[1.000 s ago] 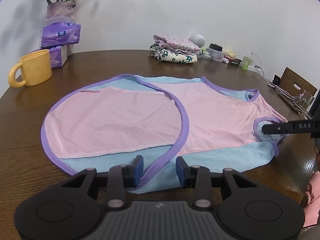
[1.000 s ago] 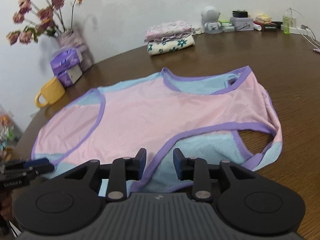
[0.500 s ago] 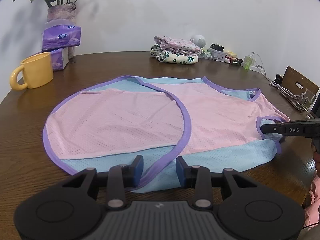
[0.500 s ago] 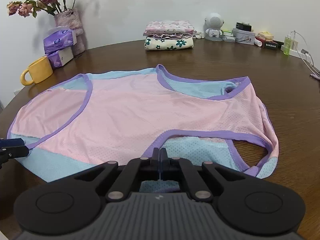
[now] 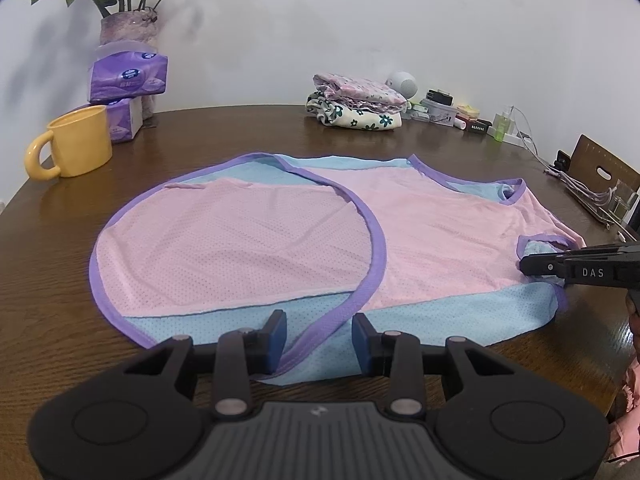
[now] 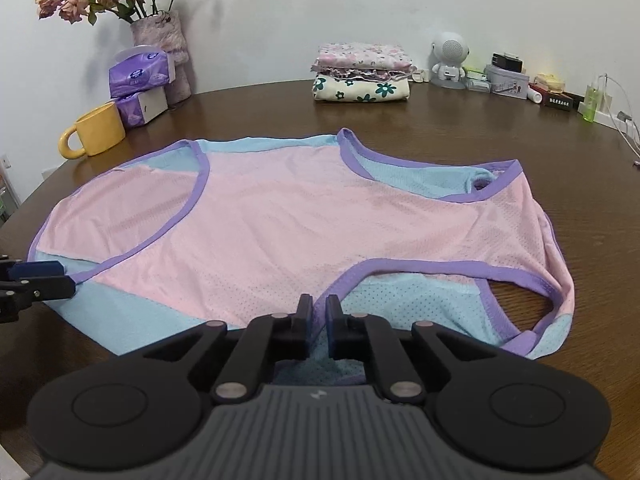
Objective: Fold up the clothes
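Brown wooden table [image 6: 460, 148], white wall [image 6: 360, 4]

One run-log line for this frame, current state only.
task: fold clothes | left gripper: open over hem | right gripper: shut on armhole trim | mesh tank top: flat on table

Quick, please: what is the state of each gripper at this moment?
Left gripper: open, straddling the vest's purple hem, not gripping.
Right gripper: shut on the vest's armhole edge.

Both wrist cameras sit low at the table's [image 5: 60, 264] near edge, facing the far wall; both frame the same spread garment [image 5: 280, 240] [image 6: 280, 220] close up.
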{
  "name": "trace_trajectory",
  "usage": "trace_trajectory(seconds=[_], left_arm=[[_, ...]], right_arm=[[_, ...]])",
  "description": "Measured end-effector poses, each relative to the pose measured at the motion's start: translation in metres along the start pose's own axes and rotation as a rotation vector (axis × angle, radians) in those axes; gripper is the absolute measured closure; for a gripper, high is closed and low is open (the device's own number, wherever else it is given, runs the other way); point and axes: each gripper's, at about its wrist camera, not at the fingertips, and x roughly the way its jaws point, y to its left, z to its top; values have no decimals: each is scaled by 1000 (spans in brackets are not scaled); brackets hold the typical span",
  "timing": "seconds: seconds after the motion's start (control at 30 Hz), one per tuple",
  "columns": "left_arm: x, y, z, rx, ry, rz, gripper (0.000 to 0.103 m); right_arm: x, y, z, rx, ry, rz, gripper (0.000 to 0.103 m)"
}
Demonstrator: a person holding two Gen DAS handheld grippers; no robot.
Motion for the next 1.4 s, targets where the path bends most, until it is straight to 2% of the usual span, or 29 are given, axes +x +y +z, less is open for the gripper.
trace_trajectory(seconds=[0.1,0.23,0.3,0.4,0.53,0.57,0.67,0.93,1.23,1.4], left_arm=[[0,1,0,-11,-3,-4,69],[-5,19,11,-98,-18,-68,68],[-8,32,24,-121,-43,-32,68],[-3,55,46,-127,-65,74,68],[19,83,62,-157,-28,145,72],[24,89,62,-160,-16,156,77],[37,97,58,-154,3,181,81],[34,85,41,-91,-14,301,81],[11,75,21,-130,-12,350,81],[22,78,37,-117,9,318,82]], right_arm=[[-2,-4,-1,20,-2,-1,96],[-10,-7,-3,66,-10,61,94],[-15,-7,-3,73,-29,72,93],[-12,-12,1,82,-47,21,90],[-2,-21,2,104,-32,0,90],[-1,-22,1,102,-29,-2,90],[-1,-23,-2,84,-36,-6,90],[4,-31,4,60,-29,-10,90],[16,-33,13,-3,-30,41,90],[9,-40,9,14,-32,73,86]])
